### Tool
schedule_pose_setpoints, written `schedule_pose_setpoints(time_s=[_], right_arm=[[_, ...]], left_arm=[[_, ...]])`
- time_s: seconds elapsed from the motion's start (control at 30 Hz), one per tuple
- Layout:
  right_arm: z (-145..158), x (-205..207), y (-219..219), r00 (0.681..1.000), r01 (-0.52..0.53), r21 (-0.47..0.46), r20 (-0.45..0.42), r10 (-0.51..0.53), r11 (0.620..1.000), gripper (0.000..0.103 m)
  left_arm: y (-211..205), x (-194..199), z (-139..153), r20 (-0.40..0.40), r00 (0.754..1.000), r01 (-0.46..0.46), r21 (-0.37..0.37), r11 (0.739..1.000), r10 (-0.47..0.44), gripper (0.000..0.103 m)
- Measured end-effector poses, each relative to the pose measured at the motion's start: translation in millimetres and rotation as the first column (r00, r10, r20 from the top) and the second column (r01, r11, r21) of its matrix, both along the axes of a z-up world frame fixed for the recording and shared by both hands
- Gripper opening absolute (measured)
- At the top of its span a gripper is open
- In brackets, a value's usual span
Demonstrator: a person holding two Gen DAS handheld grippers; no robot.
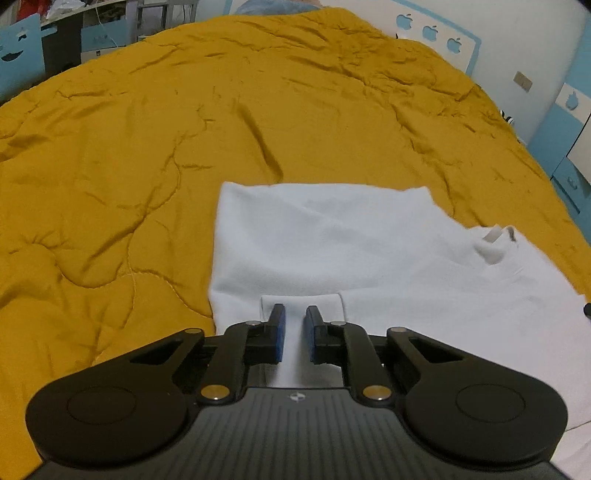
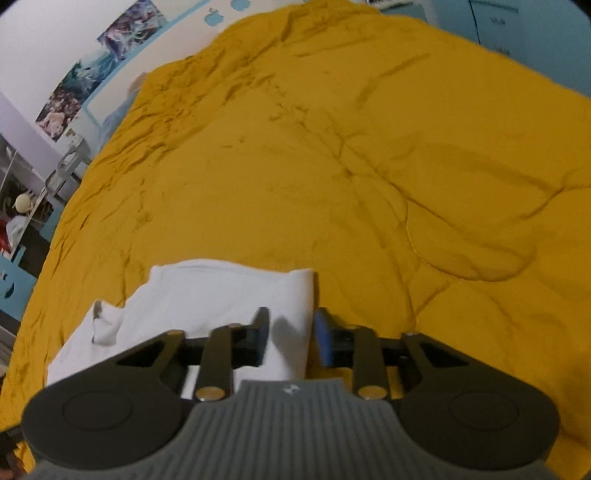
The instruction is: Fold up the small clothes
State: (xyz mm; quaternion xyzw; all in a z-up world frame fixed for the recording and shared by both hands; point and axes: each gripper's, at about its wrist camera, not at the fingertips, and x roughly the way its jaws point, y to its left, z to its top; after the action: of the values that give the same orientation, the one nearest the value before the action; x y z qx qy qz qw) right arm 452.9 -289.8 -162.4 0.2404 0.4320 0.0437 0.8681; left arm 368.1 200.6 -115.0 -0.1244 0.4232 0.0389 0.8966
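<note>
A white garment (image 1: 332, 243) lies partly folded on a mustard-yellow quilt (image 1: 147, 147). Its collar with a tag (image 1: 495, 240) shows at the right in the left wrist view. My left gripper (image 1: 294, 314) is over the garment's near edge, jaws slightly apart with a folded white strip between the blue pads; no firm pinch shows. In the right wrist view the same garment (image 2: 221, 295) lies at lower left, collar (image 2: 103, 321) at the left. My right gripper (image 2: 291, 321) is open, straddling the garment's right folded edge, its right pad over the quilt (image 2: 369, 166).
The quilt covers a wide bed. Blue and white furniture with apple cut-outs (image 1: 428, 31) stands behind it. Shelves and posters (image 2: 59, 107) line the wall at the left in the right wrist view.
</note>
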Motion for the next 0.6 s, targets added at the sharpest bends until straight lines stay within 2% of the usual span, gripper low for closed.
schedule_pose_setpoints(time_s=[0.07, 0.17, 0.27, 0.37, 0.4, 0.5, 0.6], right_arm=[[-4.6, 4.7, -2.0, 1.000, -0.020, 0.058, 0.006, 0.019, 0.998, 0.000], [9.1, 1.6, -0.3, 0.997, -0.007, -0.075, 0.081, 0.013, 0.997, 0.000], [-2.9, 6.8, 2.2, 0.999, -0.024, -0.116, 0.032, 0.028, 0.993, 0.000], [-2.4, 3.7, 4.7, 0.999, -0.032, -0.116, 0.035, 0.037, 0.993, 0.000], [2.3, 1.0, 5.0, 0.999, -0.035, -0.111, 0.033, 0.038, 0.993, 0.005], [24.2, -18.3, 12.3, 0.994, -0.087, -0.147, 0.046, 0.095, 0.985, 0.009], [45.3, -48.3, 23.8, 0.983, -0.170, -0.159, 0.046, 0.179, 0.973, 0.009]], left_arm=[[0.1, -2.2, -2.4, 0.006, 1.000, 0.002, 0.006, 1.000, -0.002, 0.010], [0.6, -2.9, -5.0, 0.011, 1.000, 0.001, 0.008, 1.000, -0.001, 0.007], [2.8, -2.2, -6.6, 0.009, 1.000, -0.001, 0.002, 1.000, 0.001, 0.007], [2.8, -2.9, -2.7, 0.011, 1.000, 0.001, 0.008, 1.000, -0.001, 0.008], [1.6, -4.0, 0.1, 0.015, 1.000, 0.003, 0.010, 1.000, -0.003, 0.009], [0.8, -12.5, 12.1, 0.036, 0.999, 0.018, -0.004, 1.000, -0.018, 0.018], [-2.9, -24.4, 24.2, 0.054, 0.998, 0.033, -0.007, 0.999, -0.032, 0.018]])
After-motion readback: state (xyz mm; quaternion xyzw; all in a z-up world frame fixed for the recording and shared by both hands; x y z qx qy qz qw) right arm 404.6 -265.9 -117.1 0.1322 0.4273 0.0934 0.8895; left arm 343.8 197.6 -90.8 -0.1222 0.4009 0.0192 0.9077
